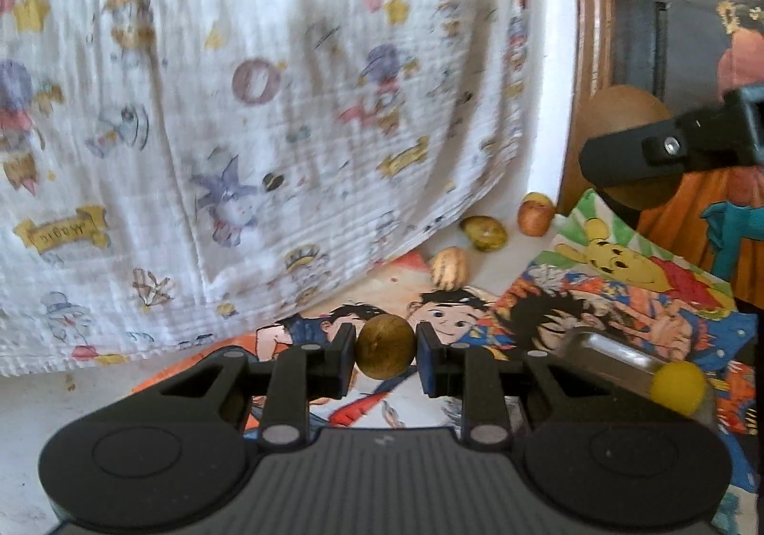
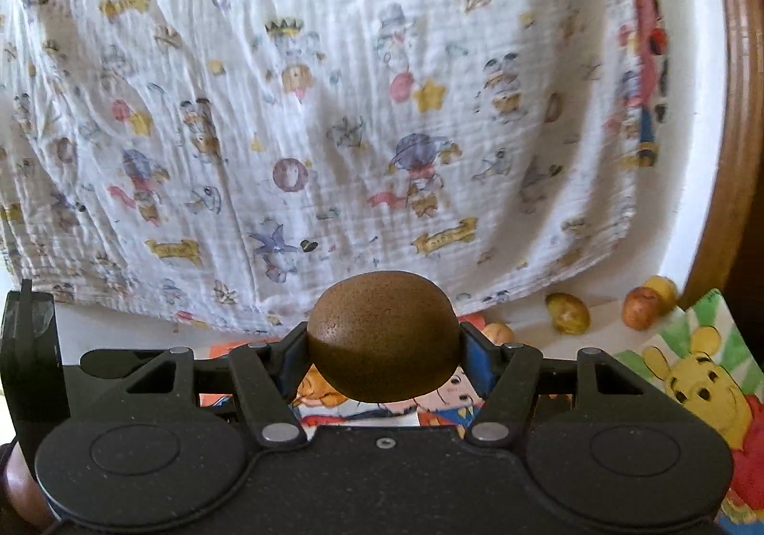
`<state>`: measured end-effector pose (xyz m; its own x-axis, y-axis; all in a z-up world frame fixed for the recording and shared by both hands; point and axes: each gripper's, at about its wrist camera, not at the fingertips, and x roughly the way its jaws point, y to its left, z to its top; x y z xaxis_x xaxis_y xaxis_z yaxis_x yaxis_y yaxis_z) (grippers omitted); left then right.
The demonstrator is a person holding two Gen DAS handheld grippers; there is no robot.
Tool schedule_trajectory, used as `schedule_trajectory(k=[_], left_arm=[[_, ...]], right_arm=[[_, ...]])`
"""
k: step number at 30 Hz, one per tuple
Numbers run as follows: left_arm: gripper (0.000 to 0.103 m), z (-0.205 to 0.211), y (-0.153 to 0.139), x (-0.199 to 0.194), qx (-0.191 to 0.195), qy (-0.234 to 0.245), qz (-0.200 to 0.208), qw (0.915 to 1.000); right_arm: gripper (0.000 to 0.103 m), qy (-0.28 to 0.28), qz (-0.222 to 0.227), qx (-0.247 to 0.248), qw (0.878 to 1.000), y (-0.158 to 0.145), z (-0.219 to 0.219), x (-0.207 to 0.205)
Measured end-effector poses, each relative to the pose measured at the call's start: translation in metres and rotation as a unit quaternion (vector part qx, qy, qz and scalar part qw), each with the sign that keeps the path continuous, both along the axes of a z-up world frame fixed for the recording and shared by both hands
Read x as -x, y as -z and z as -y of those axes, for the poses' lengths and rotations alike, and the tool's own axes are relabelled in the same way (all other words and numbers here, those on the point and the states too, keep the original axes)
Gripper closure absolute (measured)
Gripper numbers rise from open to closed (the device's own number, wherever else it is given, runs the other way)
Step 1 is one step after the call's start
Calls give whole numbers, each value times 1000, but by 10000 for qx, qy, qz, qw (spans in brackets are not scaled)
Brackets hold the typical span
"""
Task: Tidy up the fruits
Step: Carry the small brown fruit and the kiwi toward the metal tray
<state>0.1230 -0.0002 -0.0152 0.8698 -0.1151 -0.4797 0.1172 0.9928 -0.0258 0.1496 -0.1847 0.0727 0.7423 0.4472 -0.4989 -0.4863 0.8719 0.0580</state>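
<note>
In the left wrist view my left gripper (image 1: pixel 385 347) is shut on a small round olive-brown fruit (image 1: pixel 385 339) held just above a cartoon-printed mat (image 1: pixel 477 320). The right wrist view shows my right gripper (image 2: pixel 382 351) shut on a larger brown, kiwi-like fruit (image 2: pixel 382 325); that fruit (image 1: pixel 625 110) appears again at the upper right of the left view. Loose fruits lie further back: a ridged tan one (image 1: pixel 449 270), a yellow-green one (image 1: pixel 484 231) and a reddish one (image 1: pixel 535 217). A yellow ball-like fruit (image 1: pixel 678 387) rests in a metal tray (image 1: pixel 606 353).
A white cartoon-print cloth (image 1: pixel 238 105) hangs behind the mat like a wall. A wooden frame (image 1: pixel 592 33) stands at the right. A bear-print sheet (image 2: pixel 692 372) overlaps the mat's right side. Bare pale surface (image 1: pixel 47 391) lies to the left.
</note>
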Motion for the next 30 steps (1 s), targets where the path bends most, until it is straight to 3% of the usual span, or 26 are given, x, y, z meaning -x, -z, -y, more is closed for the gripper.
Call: schedule_trajectory(k=[8, 16, 30], left_arm=[[74, 25, -22, 36, -136, 212, 193, 9995], [74, 45, -23, 57, -187, 373, 171, 9990], [74, 46, -5, 58, -211, 370, -56, 9991]], right_arm=[[37, 289, 68, -156, 9994, -6, 35, 57], [37, 552, 60, -255, 9981, -2, 64, 97], [37, 963, 65, -328, 9948, 6, 96, 111]])
